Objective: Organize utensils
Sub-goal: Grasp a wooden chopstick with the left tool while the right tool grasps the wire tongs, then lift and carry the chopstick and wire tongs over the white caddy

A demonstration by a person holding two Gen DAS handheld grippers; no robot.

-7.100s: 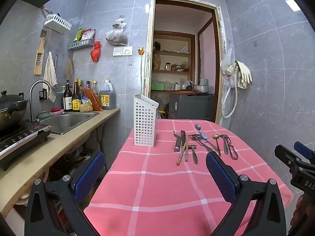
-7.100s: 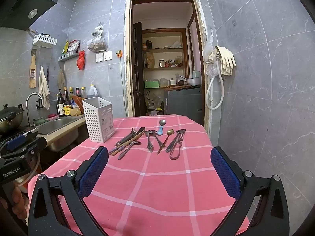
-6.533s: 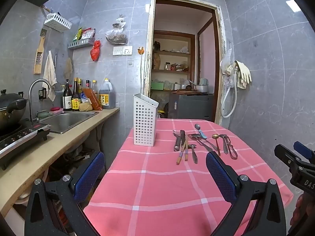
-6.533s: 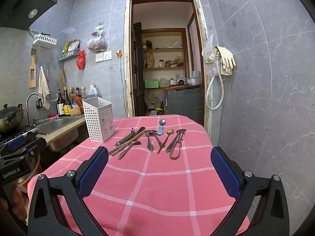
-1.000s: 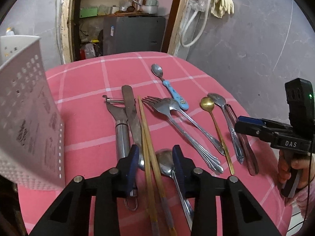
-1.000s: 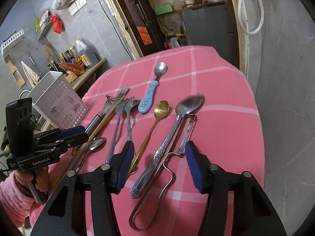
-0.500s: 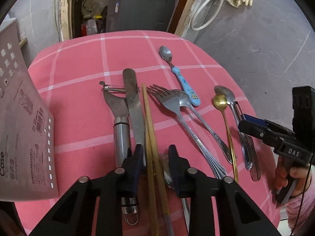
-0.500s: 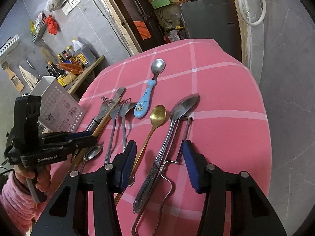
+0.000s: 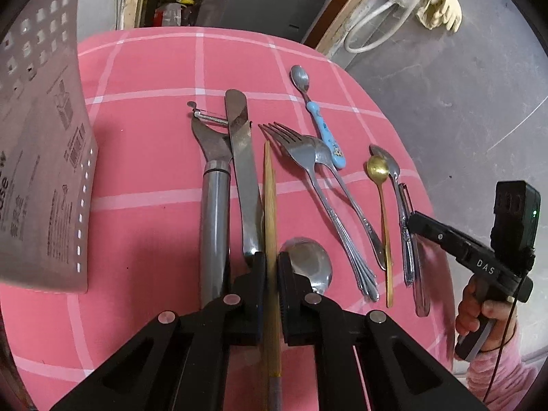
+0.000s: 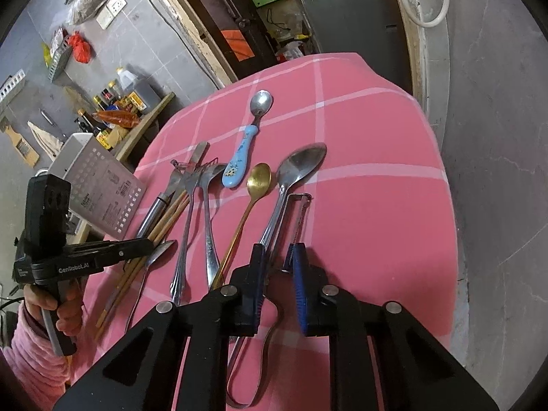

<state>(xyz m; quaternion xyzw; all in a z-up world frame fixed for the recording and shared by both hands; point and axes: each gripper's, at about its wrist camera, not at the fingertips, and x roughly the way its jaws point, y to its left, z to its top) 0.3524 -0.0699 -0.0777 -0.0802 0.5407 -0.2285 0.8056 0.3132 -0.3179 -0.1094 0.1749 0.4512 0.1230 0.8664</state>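
On the pink checked tablecloth [image 9: 144,68] lies a row of utensils. My left gripper [image 9: 270,267] is shut on the pair of wooden chopsticks [image 9: 270,198], which lie flat between a table knife [image 9: 245,171] and a small spoon [image 9: 304,263]. My right gripper [image 10: 277,260] is at the row's right end. Its jaws are closing, with the handle of a large silver spoon [image 10: 298,164] and a wire peeler [image 10: 301,212] between the pads, which touch both. Two forks [image 9: 318,178], a gold spoon [image 9: 380,185] and a blue-handled spoon [image 9: 322,126] lie in between.
A white perforated utensil holder [image 9: 41,171] stands at the table's left side. A steel-handled peeler [image 9: 214,205] lies next to the knife. The table's edge drops off close to the right, by a grey wall. A counter with bottles [image 10: 120,102] runs behind the holder.
Both pairs of jaws have narrowed. The left has closed onto the chopsticks. The right has drawn in around the large spoon's handle and the wire peeler. Neither hand has shifted much.
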